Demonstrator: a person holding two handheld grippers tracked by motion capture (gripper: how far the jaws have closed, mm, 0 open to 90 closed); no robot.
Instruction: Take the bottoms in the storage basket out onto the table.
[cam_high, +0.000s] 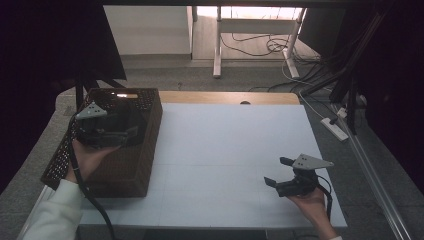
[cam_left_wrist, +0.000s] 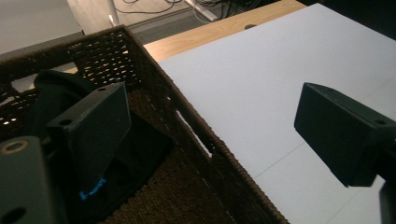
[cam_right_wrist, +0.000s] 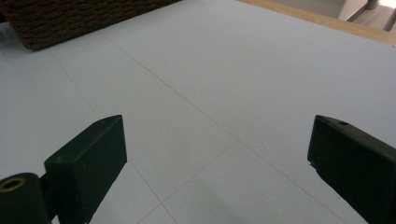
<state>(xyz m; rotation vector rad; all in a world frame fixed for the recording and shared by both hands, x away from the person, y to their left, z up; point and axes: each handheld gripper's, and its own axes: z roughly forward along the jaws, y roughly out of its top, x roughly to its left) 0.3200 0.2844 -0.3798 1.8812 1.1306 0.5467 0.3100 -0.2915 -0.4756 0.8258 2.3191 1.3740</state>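
While the left gripper (cam_high: 131, 131) hangs over the woven basket (cam_high: 145, 165) at about 9 o'clock on the table, its jaws stand wide apart with nothing between them. From the left gripper view one jaw sits inside the basket rim (cam_left_wrist: 196, 126), the other out over the white mat (cam_left_wrist: 261, 79). Down in the basket, approx under the inner jaw, lies a dark object (cam_left_wrist: 121, 163) w/ a small blue mark on it; can't tell what it is, too dim. It rests on the basket floor, apart from the jaws as far as I can see.

Moving right: mat in the middle of the table is bare, wooden table edge (cam_high: 225, 97) showing at 12 o'clock.

Further right, at roughly 4 o'clock, the right gripper (cam_high: 279, 173) is held low over the mat by the person's hand (cam_high: 312, 200), jaws spread open too, holding nothing. Right gripper view confirms: just white surface between the two black jaws, basket corner (cam_right_wrist: 70, 23) far off at its 11 o'clock.

Progress, my read: dark object looks to be in the basket, and neither gripper has anything in hand. Whether it's just been dropped in or is about to be picked out, can't tell from this. If it's a put-away job, it looks basically done; if a take-out, the grab hasn't started.
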